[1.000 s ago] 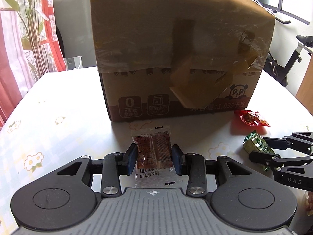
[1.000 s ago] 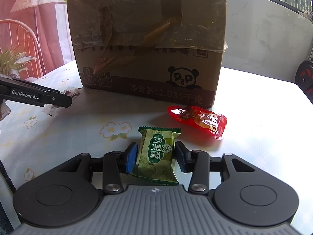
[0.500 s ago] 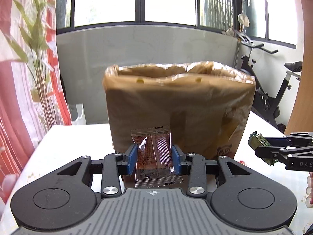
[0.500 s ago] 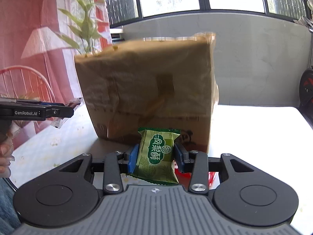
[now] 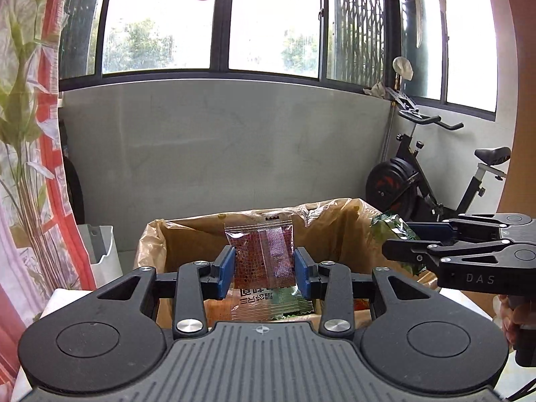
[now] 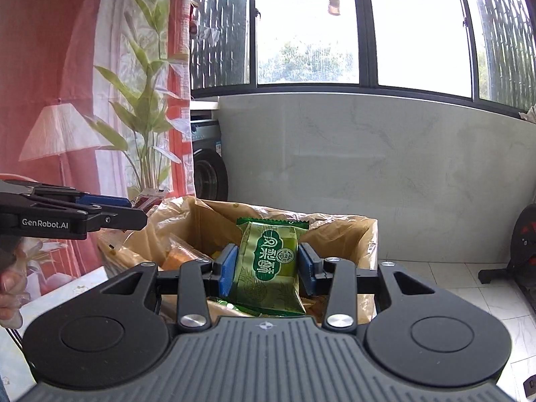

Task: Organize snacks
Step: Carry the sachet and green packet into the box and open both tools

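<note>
Balcony windows and a grey wall behind an open lined box (image 5: pixel 174 234); both tongs hover over it, loaded.

Left gripper (image 5: pixel 264 266) is clamped on a clear red packet (image 5: pixel 263 254); right gripper (image 6: pixel 266 268), at 3 o'clock of it, is clamped on a green packet (image 6: pixel 268 263). Both wrappers look light, soft and slick, likely crushable; mid-body side grips suit them. More snacks (image 6: pixel 181 256) lie in the box at 9 o'clock of the green packet.
</note>
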Tool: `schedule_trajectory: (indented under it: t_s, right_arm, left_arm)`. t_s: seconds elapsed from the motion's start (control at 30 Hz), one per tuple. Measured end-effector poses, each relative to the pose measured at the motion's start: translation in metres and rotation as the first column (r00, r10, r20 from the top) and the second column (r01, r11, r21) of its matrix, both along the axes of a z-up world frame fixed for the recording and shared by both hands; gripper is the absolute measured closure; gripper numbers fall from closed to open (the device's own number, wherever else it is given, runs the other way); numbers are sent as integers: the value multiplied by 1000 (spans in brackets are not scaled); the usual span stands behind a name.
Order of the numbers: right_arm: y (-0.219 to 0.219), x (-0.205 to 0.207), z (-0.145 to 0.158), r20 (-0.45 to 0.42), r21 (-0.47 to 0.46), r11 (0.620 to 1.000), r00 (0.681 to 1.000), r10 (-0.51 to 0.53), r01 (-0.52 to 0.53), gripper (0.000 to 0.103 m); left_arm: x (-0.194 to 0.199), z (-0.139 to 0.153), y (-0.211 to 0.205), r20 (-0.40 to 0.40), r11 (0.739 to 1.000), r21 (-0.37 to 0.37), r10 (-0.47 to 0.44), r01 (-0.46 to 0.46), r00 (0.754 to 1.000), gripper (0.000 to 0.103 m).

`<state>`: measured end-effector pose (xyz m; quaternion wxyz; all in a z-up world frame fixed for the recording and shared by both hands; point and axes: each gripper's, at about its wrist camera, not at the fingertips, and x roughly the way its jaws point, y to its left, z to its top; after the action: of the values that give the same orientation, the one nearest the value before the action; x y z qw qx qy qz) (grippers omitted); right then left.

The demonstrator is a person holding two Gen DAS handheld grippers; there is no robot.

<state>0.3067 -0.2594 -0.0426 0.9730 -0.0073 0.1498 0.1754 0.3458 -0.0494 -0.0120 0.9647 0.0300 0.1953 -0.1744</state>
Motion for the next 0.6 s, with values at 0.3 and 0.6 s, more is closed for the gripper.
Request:
schedule_trajectory:
  t_s: [0.3,0.6]
  right_arm:
    - [8,52,-23,-138,-56,996,987,-80,73,60]
    - [-13,17,-19,-77,-12,998,995,-65,64,53]
  left_arm:
    - [57,-29,-25,-108,1000,7,-18,18,994,46]
    - [24,-27,-5,-64,1000,-29,-6,4,998,46]
